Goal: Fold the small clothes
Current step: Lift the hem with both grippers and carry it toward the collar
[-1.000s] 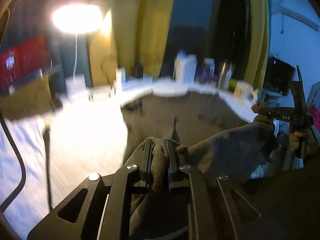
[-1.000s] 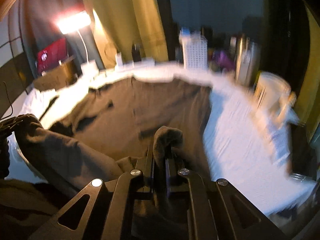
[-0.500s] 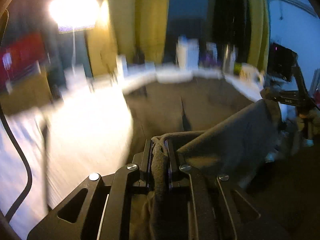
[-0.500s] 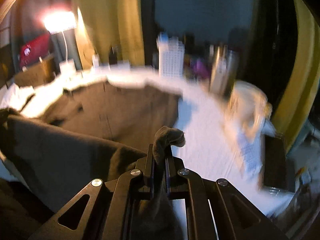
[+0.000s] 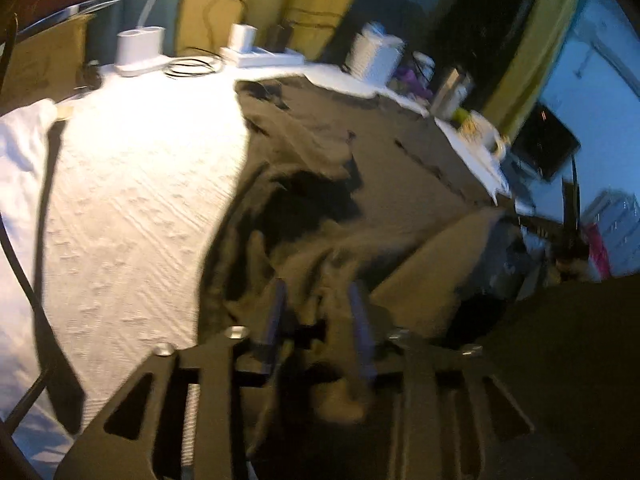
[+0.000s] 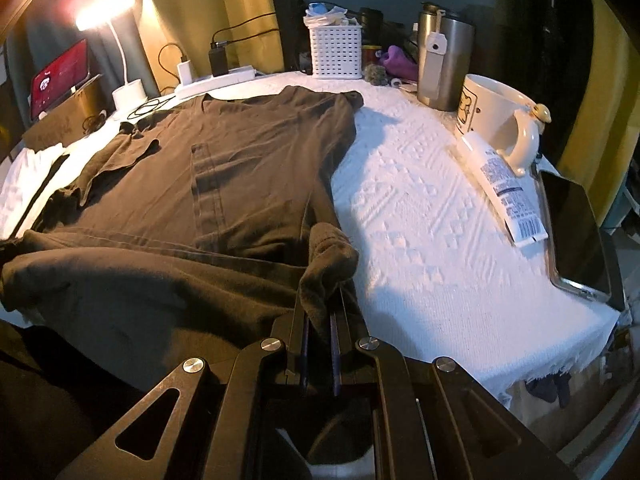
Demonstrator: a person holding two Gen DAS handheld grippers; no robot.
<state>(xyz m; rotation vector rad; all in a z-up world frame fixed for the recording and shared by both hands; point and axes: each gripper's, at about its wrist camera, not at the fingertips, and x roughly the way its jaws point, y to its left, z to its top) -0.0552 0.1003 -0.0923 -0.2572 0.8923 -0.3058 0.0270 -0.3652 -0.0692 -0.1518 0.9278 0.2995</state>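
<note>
Shirt, dark brown, lies spread on the white bedspread, collar toward the far clutter, its near hem lifted and folded over toward the middle. The right gripper is clenched on a bunched corner of that hem (the cloth pokes up between the fingers). The left gripper has just been opening; its fingers stand apart with loose cloth between them, no longer pinched, though this view is blurred. A mug and a tube sit beside the shirt.
</note>
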